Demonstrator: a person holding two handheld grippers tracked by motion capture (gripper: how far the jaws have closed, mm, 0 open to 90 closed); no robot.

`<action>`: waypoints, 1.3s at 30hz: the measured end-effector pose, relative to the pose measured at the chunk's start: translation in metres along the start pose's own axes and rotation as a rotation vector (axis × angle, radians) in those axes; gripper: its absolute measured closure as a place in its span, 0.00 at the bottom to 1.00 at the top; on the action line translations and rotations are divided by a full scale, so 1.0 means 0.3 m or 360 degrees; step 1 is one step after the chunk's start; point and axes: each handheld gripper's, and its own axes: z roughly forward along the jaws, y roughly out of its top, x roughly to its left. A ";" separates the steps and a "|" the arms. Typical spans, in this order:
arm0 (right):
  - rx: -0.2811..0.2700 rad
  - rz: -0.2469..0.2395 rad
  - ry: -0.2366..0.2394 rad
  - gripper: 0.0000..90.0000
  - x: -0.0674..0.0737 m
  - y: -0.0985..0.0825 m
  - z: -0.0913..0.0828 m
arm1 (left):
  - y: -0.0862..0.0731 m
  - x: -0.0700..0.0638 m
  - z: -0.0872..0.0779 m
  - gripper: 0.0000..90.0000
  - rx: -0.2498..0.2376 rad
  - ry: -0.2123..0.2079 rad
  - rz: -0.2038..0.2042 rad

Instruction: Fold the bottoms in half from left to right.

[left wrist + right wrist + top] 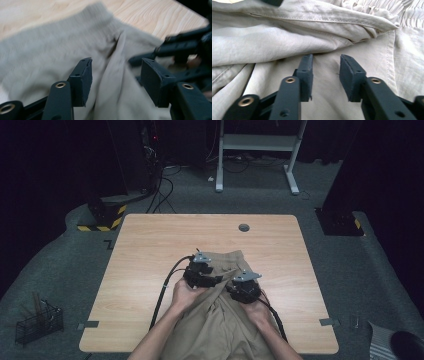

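A beige garment (220, 320) with a ribbed elastic waistband (75, 27) lies crumpled on the near middle of the wooden table (150, 245). My left gripper (202, 270) hovers over its upper left part; in the left gripper view the gripper (115, 75) is open above a raised fold, nothing held. My right gripper (245, 287) is over the garment's right side; in the right gripper view the gripper (325, 75) stands open just above flat cloth (274, 42) below a seamed fold. The other gripper (180, 47) shows blurred at the right of the left gripper view.
A round cable hole (244, 227) sits near the table's far edge. A wire basket (37, 322) stands on the floor at the left, a white desk frame (260, 150) behind the table, and hazard-striped bases (102, 215) at the back left.
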 end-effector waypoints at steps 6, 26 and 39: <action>-0.0010 0.0004 0.0010 0.63 0.003 -0.013 -0.064 | -0.071 -0.004 -0.051 0.46 0.0024 0.0066 0.0043; 0.0013 -0.0003 -0.0016 0.56 0.013 -0.003 0.000 | -0.092 0.088 0.006 0.96 0.0097 0.0145 -0.0038; 0.0008 0.0046 -0.0085 0.56 -0.011 0.083 0.096 | 0.050 0.088 -0.062 0.98 -0.0020 0.0104 -0.0077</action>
